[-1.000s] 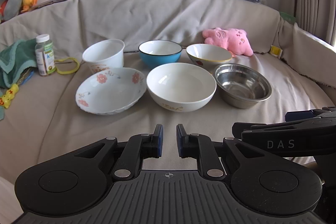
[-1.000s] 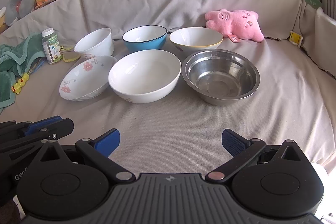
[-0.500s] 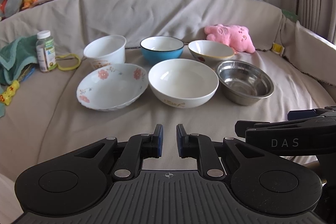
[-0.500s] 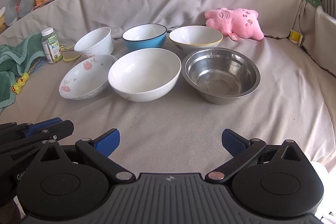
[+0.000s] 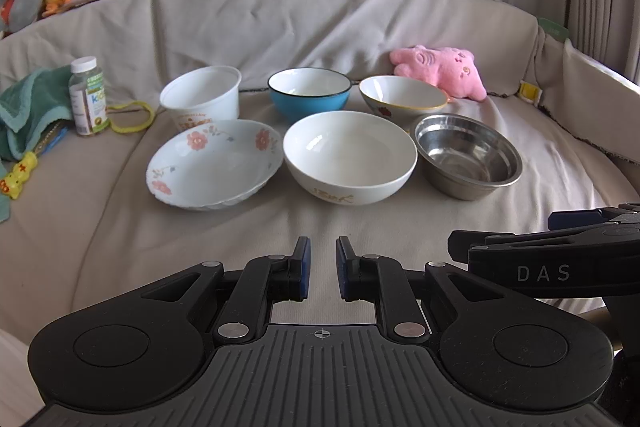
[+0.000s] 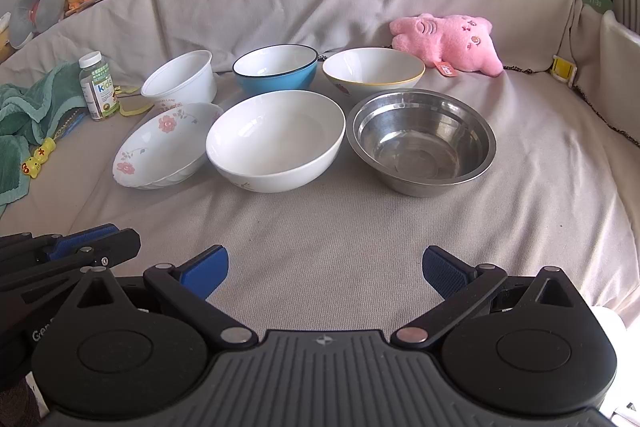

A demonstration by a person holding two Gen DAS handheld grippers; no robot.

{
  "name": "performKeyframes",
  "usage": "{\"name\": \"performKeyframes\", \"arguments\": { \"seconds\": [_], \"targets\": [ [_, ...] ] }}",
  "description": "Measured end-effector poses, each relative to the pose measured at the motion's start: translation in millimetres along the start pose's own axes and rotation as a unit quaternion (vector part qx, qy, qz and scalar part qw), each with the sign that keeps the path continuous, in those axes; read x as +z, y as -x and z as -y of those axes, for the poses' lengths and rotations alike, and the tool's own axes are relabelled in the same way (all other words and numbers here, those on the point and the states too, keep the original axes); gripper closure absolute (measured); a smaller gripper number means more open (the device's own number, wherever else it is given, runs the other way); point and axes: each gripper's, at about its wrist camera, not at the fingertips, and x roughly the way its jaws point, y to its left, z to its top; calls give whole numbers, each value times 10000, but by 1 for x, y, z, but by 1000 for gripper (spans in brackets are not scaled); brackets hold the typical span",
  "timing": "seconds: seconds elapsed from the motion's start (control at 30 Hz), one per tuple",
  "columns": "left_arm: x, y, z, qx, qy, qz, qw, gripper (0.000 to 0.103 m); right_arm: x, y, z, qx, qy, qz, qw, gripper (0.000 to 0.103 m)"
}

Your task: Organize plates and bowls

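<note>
Six dishes sit in two rows on the beige-covered sofa seat. The front row has a floral plate (image 5: 214,163), a large white bowl (image 5: 350,155) and a steel bowl (image 5: 468,155). Behind them stand a white plastic tub (image 5: 202,95), a blue bowl (image 5: 309,95) and a yellow-rimmed white bowl (image 5: 402,95). My left gripper (image 5: 323,255) hovers short of the large white bowl, shut with nothing between its pads. My right gripper (image 6: 325,259) is held wide open and empty, facing the large white bowl (image 6: 276,139) and the steel bowl (image 6: 422,139).
A pink plush toy (image 5: 438,69) lies behind the bowls on the right. On the left are a vitamin bottle (image 5: 87,97), a green towel (image 5: 30,107) and a yellow loop (image 5: 132,117). Padded sofa sides rise at the back and right.
</note>
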Motion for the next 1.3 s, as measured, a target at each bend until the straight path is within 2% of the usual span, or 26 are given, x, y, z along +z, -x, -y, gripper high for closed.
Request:
{"name": "performKeyframes", "arguments": {
  "seconds": [0.87,1.3],
  "targets": [
    [-1,0,0,-6,7,-9,10000,87,-2,-1,0,1,-7,-28,10000,0],
    [-2,-7,-3,-105,34,-36,9999,87,-1,-7,0,147,55,56,9999,0]
  ]
}}
